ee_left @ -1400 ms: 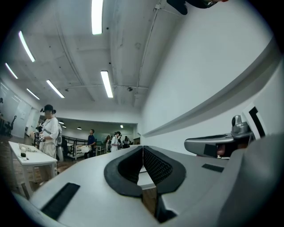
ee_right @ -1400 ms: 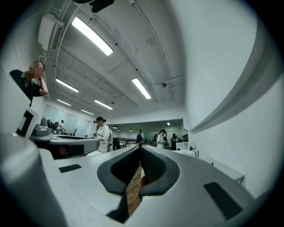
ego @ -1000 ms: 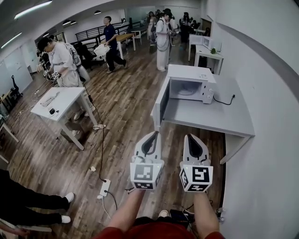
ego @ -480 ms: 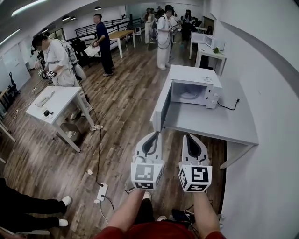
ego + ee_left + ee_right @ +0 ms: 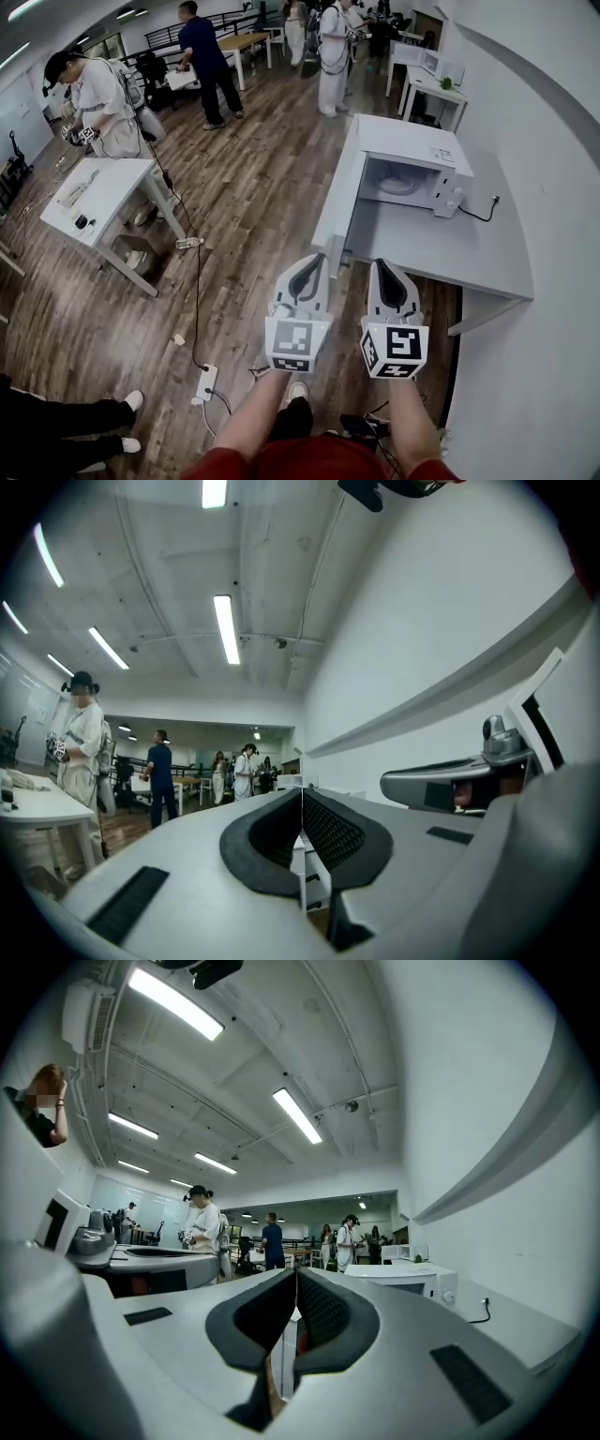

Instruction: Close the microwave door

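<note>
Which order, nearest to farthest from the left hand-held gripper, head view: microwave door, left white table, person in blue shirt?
1. Microwave door, open, just ahead of the left hand-held gripper.
2. Left white table, off to the left.
3. Person in blue shirt, far back, upper left.

An open office-like lab (wood floor (image 5: 253, 187)): white tables (image 5: 122, 183), strip lights (image 5: 225, 625), several people (image 5: 108, 117) standing about.

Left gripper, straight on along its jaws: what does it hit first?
Likely the free edge of the open white microwave door, which shows just ahead of the shut left gripper. Depth is hard to judge.
</note>
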A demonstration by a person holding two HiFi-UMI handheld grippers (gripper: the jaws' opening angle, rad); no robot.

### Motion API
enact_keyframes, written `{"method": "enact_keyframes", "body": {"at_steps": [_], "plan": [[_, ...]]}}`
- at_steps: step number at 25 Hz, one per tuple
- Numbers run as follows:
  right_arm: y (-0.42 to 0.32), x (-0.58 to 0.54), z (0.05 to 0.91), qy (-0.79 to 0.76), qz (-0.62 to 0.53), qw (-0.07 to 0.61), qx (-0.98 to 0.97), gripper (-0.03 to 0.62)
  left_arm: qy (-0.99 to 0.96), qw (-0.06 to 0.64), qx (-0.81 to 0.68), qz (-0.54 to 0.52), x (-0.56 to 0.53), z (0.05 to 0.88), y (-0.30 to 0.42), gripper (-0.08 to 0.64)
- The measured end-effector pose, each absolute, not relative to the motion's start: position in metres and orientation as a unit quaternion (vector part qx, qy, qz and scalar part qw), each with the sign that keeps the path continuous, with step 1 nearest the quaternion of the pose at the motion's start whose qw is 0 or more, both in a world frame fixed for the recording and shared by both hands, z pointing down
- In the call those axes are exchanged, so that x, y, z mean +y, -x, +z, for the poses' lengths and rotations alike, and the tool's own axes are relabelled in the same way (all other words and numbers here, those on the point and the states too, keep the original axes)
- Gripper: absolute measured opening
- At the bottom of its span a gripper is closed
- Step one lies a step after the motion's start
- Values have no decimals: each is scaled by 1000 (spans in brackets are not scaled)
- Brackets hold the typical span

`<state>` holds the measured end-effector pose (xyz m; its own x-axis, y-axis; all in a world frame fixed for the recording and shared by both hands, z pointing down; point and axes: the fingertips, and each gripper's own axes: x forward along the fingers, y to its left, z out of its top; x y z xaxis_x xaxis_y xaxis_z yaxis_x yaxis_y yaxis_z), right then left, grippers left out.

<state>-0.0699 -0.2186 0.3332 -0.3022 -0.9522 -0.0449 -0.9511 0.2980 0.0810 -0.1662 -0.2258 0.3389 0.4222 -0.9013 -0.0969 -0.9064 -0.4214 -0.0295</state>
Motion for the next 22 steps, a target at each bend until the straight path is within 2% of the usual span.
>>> {"method": "enact_keyframes", "body": {"at_steps": [12,18,21,22], "plan": [[79,-295,410,-609,22,50,-791,28,876,10,480,-38,-316,425,164,29],[75,-315,437,-618,41,64,-782,28,894,22,443,-59,-341,452,158,33],[70,-322,446,-624,47,71,-777,28,907,18,415,-70,-349,466,152,116],[67,-324,449,-626,49,73,-774,28,912,18,404,-71,-351,469,150,123]]}}
